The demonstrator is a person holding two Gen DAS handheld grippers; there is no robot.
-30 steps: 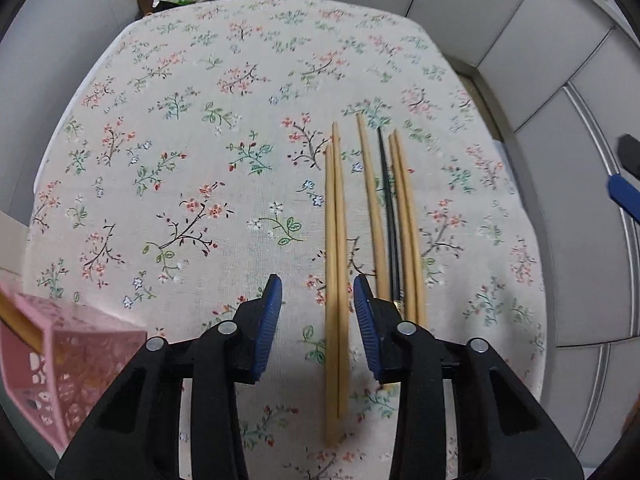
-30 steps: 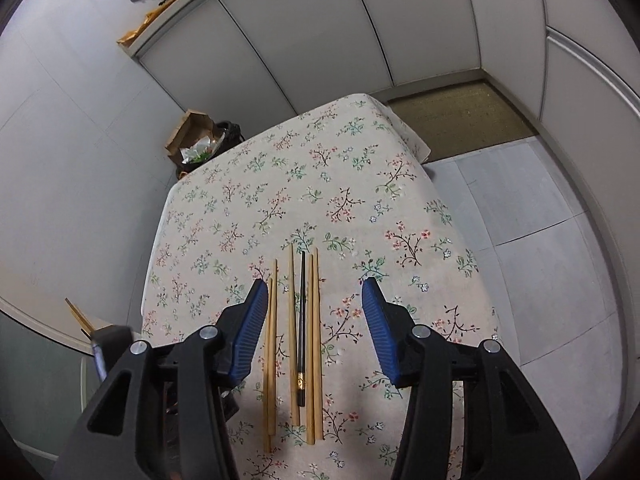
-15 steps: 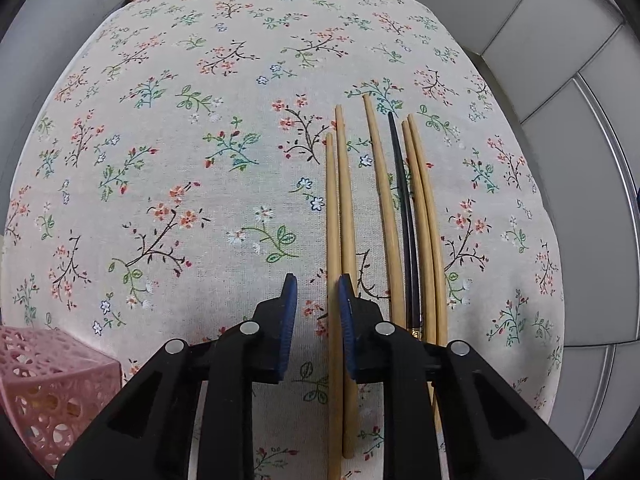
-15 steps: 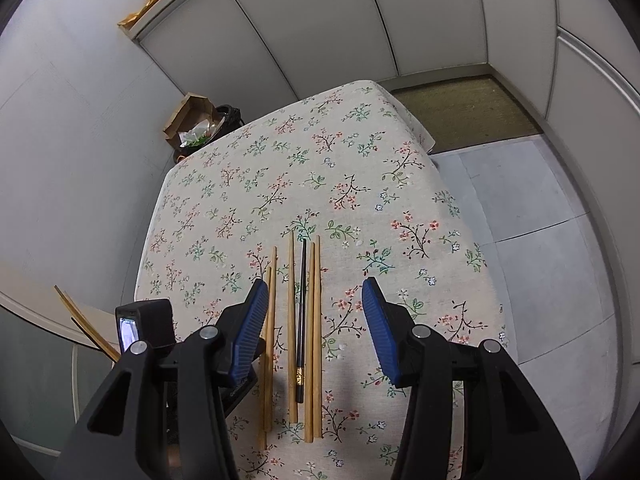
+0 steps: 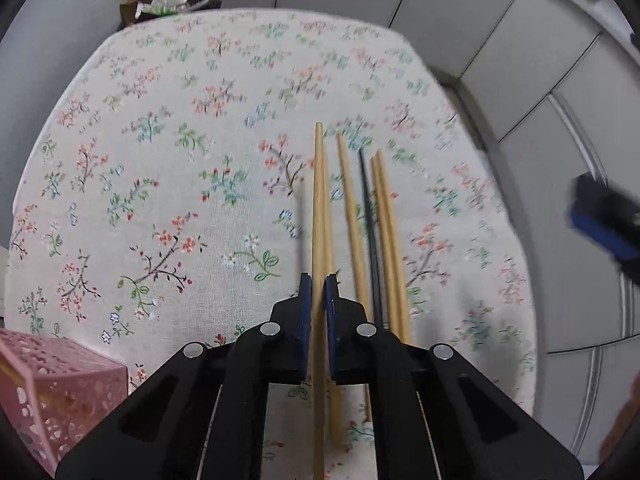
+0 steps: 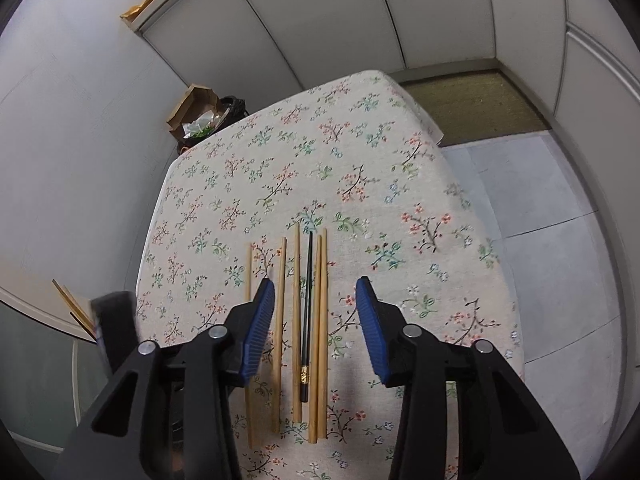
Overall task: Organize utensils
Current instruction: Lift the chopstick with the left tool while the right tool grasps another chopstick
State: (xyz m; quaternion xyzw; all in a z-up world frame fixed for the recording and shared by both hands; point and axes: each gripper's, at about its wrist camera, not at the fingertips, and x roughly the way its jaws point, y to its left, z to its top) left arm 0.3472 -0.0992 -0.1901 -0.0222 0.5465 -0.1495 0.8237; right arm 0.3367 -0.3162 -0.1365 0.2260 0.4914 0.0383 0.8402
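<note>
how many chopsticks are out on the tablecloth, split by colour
wooden chopsticks: 5, one of them clamped in the left claw
black chopstick: 1
total: 6
More sticks show at the left edge of the right wrist view, off the cloth, not counted.

A floral tablecloth (image 6: 360,184) is covering the table, patterned with small red, blue and green sprigs. Beyond its far corner, an open cardboard box (image 6: 192,106) is sitting on the floor against the pale wall panels (image 6: 328,16), holding what may be crumpled paper and greenery. A brownish mat (image 6: 472,104) is lying on the grey floor tiles (image 6: 552,264) to the right.
</note>
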